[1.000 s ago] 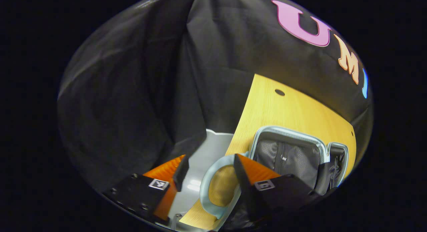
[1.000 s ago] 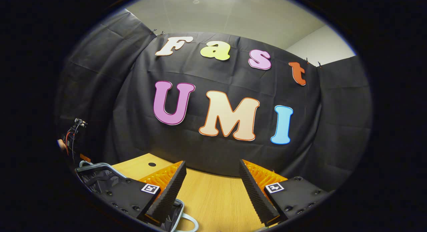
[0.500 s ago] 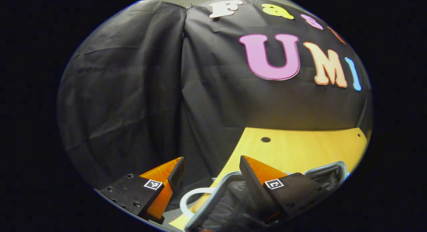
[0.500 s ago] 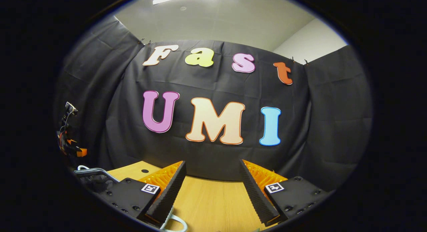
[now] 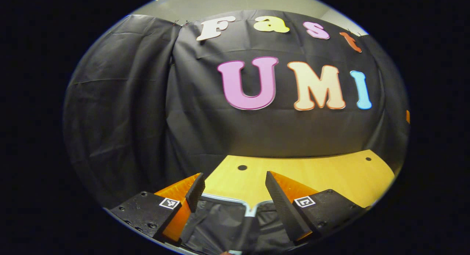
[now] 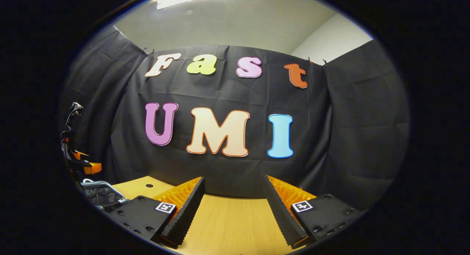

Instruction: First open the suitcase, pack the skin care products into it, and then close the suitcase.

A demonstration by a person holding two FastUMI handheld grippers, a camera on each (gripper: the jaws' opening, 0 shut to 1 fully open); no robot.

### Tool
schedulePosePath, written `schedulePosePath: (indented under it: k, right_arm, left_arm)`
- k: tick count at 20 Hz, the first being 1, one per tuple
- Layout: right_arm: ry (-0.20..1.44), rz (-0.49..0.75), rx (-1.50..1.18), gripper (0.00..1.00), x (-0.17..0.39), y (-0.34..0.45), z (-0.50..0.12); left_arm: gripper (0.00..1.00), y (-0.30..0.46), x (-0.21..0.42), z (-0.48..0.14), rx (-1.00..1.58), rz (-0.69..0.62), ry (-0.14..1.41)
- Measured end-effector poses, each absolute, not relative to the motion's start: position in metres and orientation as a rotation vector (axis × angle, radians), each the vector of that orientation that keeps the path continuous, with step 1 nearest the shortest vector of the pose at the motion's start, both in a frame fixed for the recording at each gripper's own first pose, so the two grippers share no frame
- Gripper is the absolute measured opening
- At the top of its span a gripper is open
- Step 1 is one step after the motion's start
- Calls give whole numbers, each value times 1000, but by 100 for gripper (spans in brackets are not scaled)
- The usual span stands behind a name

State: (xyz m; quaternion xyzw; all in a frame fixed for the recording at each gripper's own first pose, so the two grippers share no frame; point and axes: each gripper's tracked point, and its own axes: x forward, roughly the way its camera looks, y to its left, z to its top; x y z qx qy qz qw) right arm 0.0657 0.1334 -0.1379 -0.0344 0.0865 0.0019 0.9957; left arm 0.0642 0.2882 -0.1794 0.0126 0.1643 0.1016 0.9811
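Note:
The suitcase [image 5: 220, 218] lies open on the wooden table [image 5: 323, 174], showing dark grey lining and a pale rim. My left gripper [image 5: 234, 190] hovers open just over its near part, with nothing between the fingers. In the right gripper view, my right gripper [image 6: 233, 196] is open and holds nothing above bare table [image 6: 227, 222]. An edge of the suitcase [image 6: 97, 190] shows at the far left, and the left gripper [image 6: 79, 161] hangs above it.
The black cloth wall closes off the back and both sides of the table. A small round hole [image 5: 242, 167] sits in the tabletop near its far left corner, also seen as the hole [image 6: 148, 185]. Bare wood stretches to the right of the suitcase.
The left gripper view has swung up and round to face the back wall, so the suitcase now lies under its fingers and the pale handle is gone. The right gripper tilted up slightly.

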Motion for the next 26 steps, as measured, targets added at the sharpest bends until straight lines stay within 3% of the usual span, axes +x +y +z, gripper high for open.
schedulePosePath:
  k: [18, 26]
  right_arm:
    - [264, 59, -69, 99, 36, 26, -184]
    - [302, 93, -94, 99, 17, 5, -200]
  left_arm:
    - [100, 45, 18, -229, -38, -110, 455]
    - [96, -34, -12, -265, -71, -235, 508]
